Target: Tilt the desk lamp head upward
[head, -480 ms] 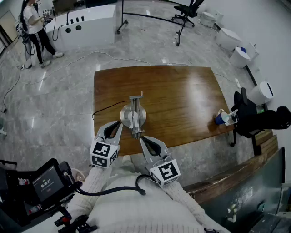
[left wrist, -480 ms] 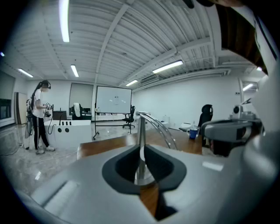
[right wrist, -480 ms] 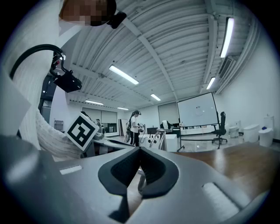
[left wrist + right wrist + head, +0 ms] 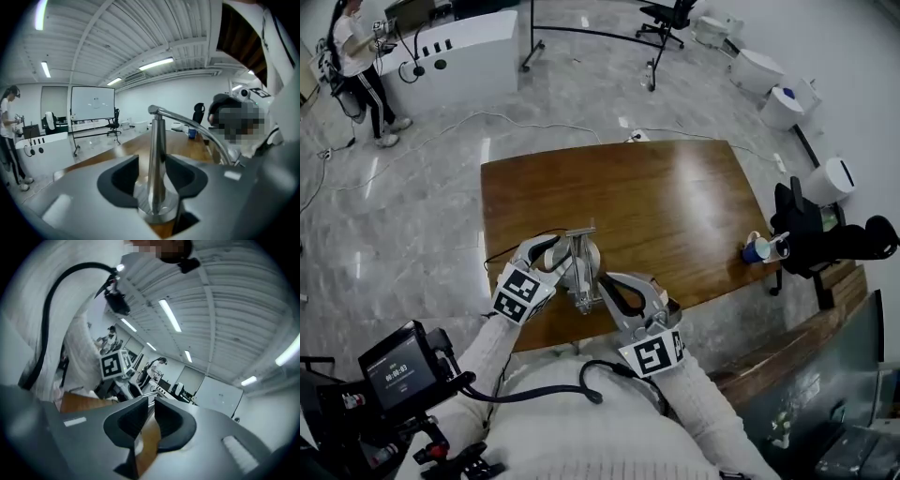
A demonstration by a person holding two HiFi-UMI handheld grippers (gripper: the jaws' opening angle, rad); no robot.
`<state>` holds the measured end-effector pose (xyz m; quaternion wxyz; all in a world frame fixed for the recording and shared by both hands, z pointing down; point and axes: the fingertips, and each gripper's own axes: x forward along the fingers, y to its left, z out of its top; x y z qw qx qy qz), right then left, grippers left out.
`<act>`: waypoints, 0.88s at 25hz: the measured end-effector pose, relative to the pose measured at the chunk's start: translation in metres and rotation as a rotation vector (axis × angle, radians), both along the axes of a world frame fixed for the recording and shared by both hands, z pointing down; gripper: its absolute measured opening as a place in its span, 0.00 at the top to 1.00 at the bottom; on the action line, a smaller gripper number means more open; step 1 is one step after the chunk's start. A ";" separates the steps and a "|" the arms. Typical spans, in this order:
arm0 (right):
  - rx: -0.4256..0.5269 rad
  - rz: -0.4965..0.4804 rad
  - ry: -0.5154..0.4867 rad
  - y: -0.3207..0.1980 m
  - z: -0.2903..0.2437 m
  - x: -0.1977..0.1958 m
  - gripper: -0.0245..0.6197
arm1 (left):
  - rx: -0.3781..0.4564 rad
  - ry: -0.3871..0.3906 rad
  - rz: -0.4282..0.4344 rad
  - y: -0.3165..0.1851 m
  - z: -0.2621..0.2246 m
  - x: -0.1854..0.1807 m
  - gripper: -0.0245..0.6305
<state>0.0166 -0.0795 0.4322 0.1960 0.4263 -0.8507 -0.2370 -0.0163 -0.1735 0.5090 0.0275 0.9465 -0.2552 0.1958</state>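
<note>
A chrome desk lamp stands near the front edge of the wooden table [image 4: 675, 197], with a round base [image 4: 589, 251] and its head [image 4: 583, 302] reaching toward me. My left gripper [image 4: 562, 255] is at the base. In the left gripper view its jaws [image 4: 152, 180] stand open around the upright pole [image 4: 157, 154], with a gap on the left side. The curved lamp arm [image 4: 197, 126] runs off to the right. My right gripper [image 4: 607, 286] is beside the lamp head, shut [image 4: 151, 408]. A thin metal strip shows just past its tips; I cannot tell if it is pinched.
The lamp's black cable [image 4: 502, 251] trails left across the table. A blue cup [image 4: 757, 248] sits at the right edge, next to a black chair with a bag [image 4: 825, 239]. White bins [image 4: 783, 103] stand at the back right. A person [image 4: 352, 47] stands far left.
Both grippers have moved forward to the lamp. The left jaws now sit around the pole at the base, and the right gripper has come up beside the lamp head.
</note>
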 end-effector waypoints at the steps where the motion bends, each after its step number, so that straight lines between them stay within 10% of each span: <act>1: 0.049 -0.029 0.109 -0.003 0.001 0.000 0.91 | -0.005 0.003 0.029 -0.003 0.000 0.003 0.70; 5: 0.263 -0.219 0.616 -0.009 0.032 0.006 0.81 | -0.039 0.018 0.123 -0.013 0.000 0.023 0.67; 8: 0.407 -0.356 0.784 -0.006 0.046 0.009 0.76 | -0.063 0.019 0.163 -0.011 0.004 0.033 0.67; 13: 0.588 -0.495 0.892 -0.014 0.054 0.005 0.59 | -0.122 0.040 0.284 -0.007 0.005 0.040 0.70; 22: 0.806 -0.719 0.853 -0.010 0.049 -0.041 0.57 | -0.220 0.045 0.409 -0.001 0.004 0.037 0.72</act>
